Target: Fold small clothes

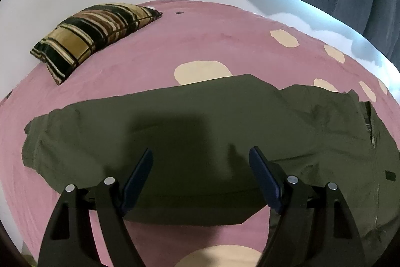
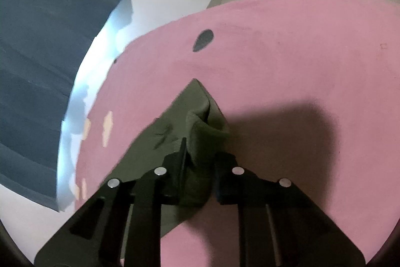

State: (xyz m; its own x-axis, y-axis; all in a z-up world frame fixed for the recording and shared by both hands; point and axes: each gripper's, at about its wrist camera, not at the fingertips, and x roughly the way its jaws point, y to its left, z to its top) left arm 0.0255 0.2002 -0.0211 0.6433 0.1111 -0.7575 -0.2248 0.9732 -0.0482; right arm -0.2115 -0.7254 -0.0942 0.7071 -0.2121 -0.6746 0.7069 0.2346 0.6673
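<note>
On the pink bedsheet (image 1: 140, 61), going from left to right in the left wrist view, one striped cushion (image 1: 92, 34) lies at the far left, well apart from the single olive-green garment (image 1: 200, 121), which is spread across the middle of the bed, its zip and a small dark patch at the right end. The left gripper (image 1: 201, 154) hovers over the near middle of that cloth with its jaws wide apart and nothing between them. Further right, seen from the right wrist, the right gripper (image 2: 198, 149) has closed its jaws on a bunched fold at the end of the garment (image 2: 200, 116), the cloth puckering up between the pads. The step in hand looks like taking hold for a fold: one end is pinched, the other is not yet gripped. The next move probably calls for the left gripper to drop onto the near edge and pinch it, so both can lift and carry the cloth over together. Count: one garment, one cushion, two grippers, several cream patches printed on the sheet.
</note>
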